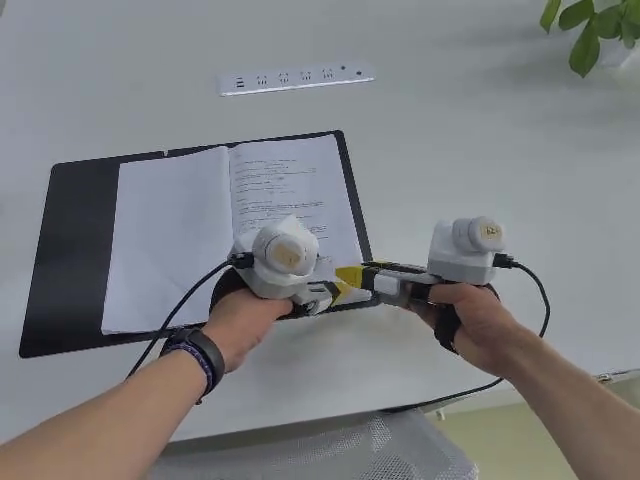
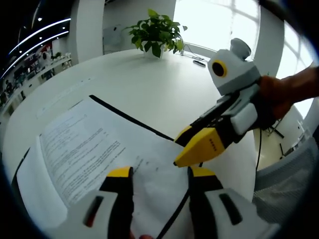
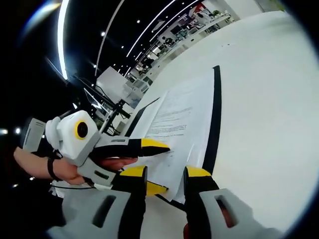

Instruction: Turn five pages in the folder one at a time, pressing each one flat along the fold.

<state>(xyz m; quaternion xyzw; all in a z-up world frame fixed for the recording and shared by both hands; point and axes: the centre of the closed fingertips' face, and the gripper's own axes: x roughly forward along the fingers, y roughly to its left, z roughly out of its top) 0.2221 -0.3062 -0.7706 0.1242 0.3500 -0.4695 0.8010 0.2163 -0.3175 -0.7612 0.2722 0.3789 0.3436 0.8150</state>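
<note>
A black folder [image 1: 70, 250] lies open on the white table, with a blank page [image 1: 170, 230] on its left and a printed page [image 1: 290, 190] on its right. Both grippers meet at the printed page's near right corner. My left gripper [image 1: 335, 291] [image 2: 159, 174] is open, its yellow-tipped jaws standing either side of that page's [image 2: 84, 154] lower edge. My right gripper [image 1: 350, 274] [image 3: 166, 174] comes in from the right, its jaws a little apart at the page's [image 3: 179, 124] corner, beside the folder's black border [image 3: 215, 114]. Whether either gripper touches the paper is unclear.
A white power strip [image 1: 296, 77] lies on the table beyond the folder. A potted plant [image 1: 590, 30] [image 2: 157, 32] stands at the far right. Cables trail from both grippers over the table's near edge, and a mesh chair back [image 1: 350, 450] sits below it.
</note>
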